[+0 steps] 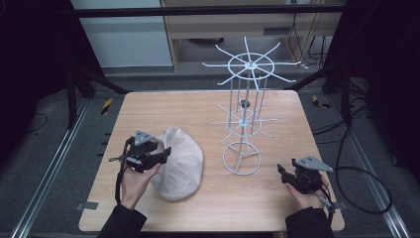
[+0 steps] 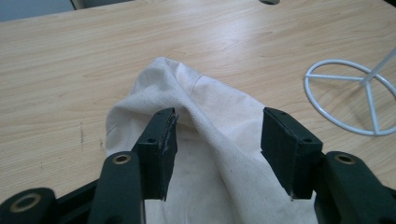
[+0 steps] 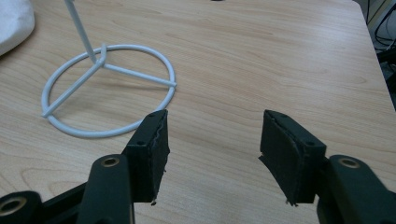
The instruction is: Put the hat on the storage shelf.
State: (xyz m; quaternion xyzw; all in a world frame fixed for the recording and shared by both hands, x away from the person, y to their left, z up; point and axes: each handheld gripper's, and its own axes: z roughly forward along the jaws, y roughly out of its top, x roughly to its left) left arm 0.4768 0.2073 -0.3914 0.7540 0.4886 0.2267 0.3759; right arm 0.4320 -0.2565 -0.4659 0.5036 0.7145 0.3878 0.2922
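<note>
The cream flat cap [image 1: 178, 163] lies unhung on the worktop [image 1: 208, 208], a raised fold of it between the wide-open left tongs [image 2: 218, 149] but ungripped, while the right tongs [image 3: 214, 154] gape empty just beside the white wire rack's [image 1: 242, 114] ring base, so hanging seems wholly left.

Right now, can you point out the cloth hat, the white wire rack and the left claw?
cloth hat [image 1: 181, 163]: high view, on the middle of its crown.
white wire rack [image 1: 241, 158]: high view, on the hub of its ring base.
left claw [image 2: 217, 140]: left gripper view, midway between its open fingertips, over the hat.
</note>
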